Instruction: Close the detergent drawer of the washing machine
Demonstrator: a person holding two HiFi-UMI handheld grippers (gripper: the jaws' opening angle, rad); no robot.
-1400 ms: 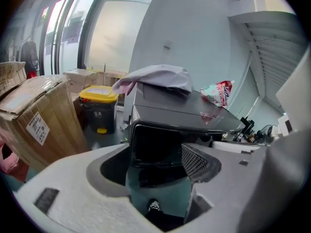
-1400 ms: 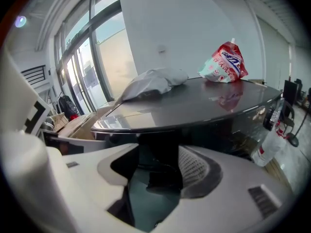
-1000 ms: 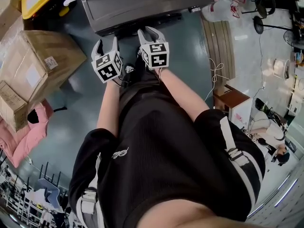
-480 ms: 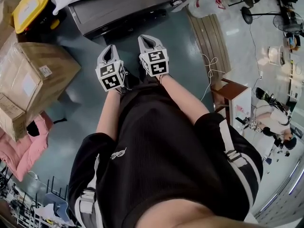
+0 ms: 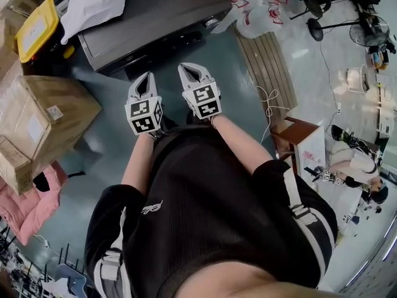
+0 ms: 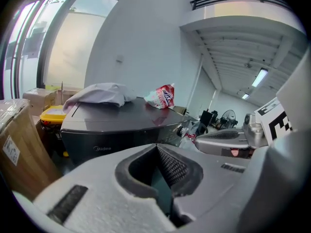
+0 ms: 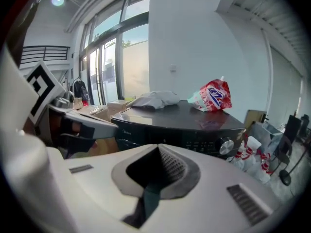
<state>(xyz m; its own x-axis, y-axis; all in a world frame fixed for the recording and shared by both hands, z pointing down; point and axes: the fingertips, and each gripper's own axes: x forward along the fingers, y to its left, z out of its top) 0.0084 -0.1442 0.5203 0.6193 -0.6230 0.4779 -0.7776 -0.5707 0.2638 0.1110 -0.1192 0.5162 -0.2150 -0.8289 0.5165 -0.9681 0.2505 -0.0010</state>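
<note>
The dark grey washing machine stands at the top of the head view, a stretch of floor away from both grippers. Its front panel with a knob looks flush, and no drawer sticks out. My left gripper and right gripper hang side by side above the floor in front of my legs, pointing toward the machine. The left gripper is shut with nothing between its pads. The right gripper is also shut and holds nothing.
A white cloth and a red-and-white bag lie on the machine's top. Cardboard boxes, a yellow-lidded bin and a pink bundle stand at the left. A slatted board and a small wooden table are at the right.
Both grippers have drawn back from the machine's front and risen a little. Their jaws, open a second ago, have closed on nothing.
</note>
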